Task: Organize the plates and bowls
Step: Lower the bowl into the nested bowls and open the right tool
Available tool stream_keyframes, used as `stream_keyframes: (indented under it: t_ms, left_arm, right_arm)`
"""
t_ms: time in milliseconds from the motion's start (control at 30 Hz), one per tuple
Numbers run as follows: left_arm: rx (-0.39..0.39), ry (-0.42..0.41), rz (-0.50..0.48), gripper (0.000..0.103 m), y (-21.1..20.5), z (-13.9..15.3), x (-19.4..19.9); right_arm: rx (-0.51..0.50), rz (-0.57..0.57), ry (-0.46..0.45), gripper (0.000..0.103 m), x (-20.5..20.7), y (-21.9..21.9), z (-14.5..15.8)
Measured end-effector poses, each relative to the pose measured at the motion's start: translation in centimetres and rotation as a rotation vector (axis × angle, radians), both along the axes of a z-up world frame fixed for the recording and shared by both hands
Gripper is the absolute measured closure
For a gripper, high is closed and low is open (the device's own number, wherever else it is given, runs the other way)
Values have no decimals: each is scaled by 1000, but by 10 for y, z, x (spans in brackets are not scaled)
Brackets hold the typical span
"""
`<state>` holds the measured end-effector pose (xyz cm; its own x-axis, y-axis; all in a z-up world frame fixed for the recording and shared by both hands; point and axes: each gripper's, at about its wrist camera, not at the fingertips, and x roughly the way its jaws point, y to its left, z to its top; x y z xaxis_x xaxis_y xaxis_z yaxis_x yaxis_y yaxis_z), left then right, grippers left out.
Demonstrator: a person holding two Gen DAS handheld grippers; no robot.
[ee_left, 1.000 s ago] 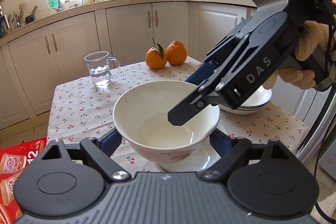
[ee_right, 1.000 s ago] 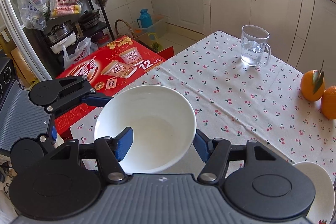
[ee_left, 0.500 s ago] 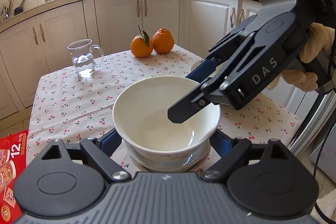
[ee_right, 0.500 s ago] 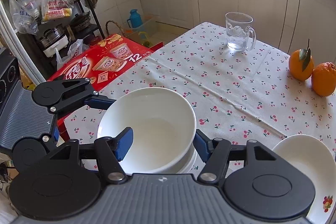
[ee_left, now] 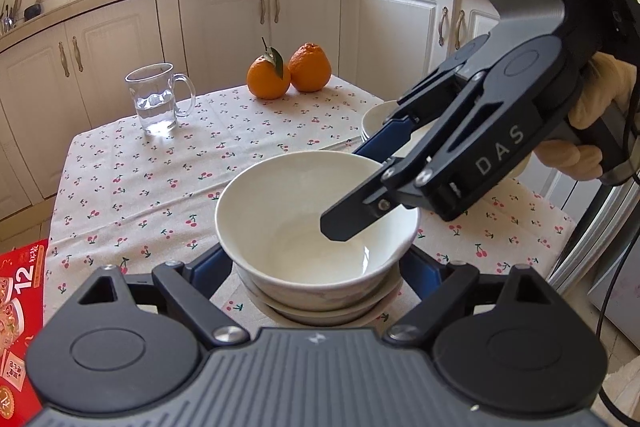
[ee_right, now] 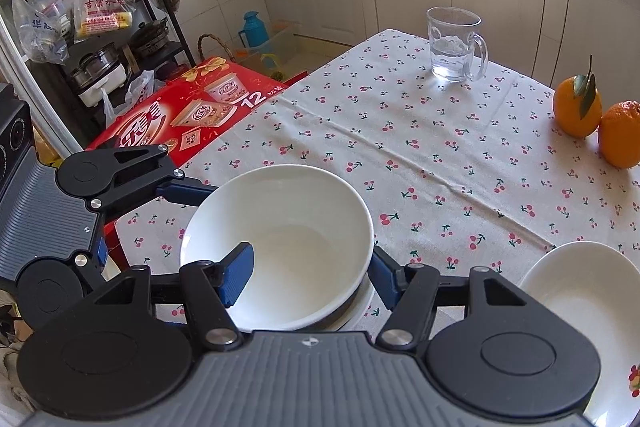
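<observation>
Bowl (ee_left: 316, 223) sits mouth up, nested in a second dish (ee_left: 320, 311) on the desk (ee_left: 160, 187) near its front edge. Only a sliver of that lower dish shows under the bowl; whether it is a bowl or a plate cannot be told. The bowl is round, so no long axis; its opening faces straight up.

Right tool (ee_right: 308, 267) straddles the bowl's near rim, one blue pad inside the bowl, the other outside the wall. The outer pad's contact is hidden behind the rim, so a firm pinch cannot be confirmed. Left tool (ee_left: 316, 267) spans the bowl from the other side; its pads sit low beside the wall, partly hidden, jaws wide, and I cannot tell if they press.

A second stack of white dishes (ee_right: 580, 291) right of the bowl is cut off by the frame and, in the left view, blocked by the right tool.

Against a second ago: the bowl has come down from above the lower dish and now sits in it. Mug (ee_left: 156, 103) and oranges (ee_left: 288, 75) beyond the bowl are unmoved on the cloth.
</observation>
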<state>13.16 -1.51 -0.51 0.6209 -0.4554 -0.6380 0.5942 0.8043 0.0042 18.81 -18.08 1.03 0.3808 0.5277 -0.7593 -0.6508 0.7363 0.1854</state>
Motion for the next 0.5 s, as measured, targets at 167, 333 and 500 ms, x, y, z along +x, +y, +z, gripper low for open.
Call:
stream_keyframes:
  t_ms: [167, 333, 500]
  left_arm:
    - [-9, 5, -1, 13, 0, -1, 1]
    - [-21, 17, -3, 12, 2, -2, 3]
    - [-19, 11, -7, 8, 3, -2, 3]
  right_arm:
    - [-7, -1, -5, 34, 1, 0, -3]
    - [-12, 0, -12, 34, 0, 1, -3]
    - [-14, -3, -10, 31, 0, 0, -4]
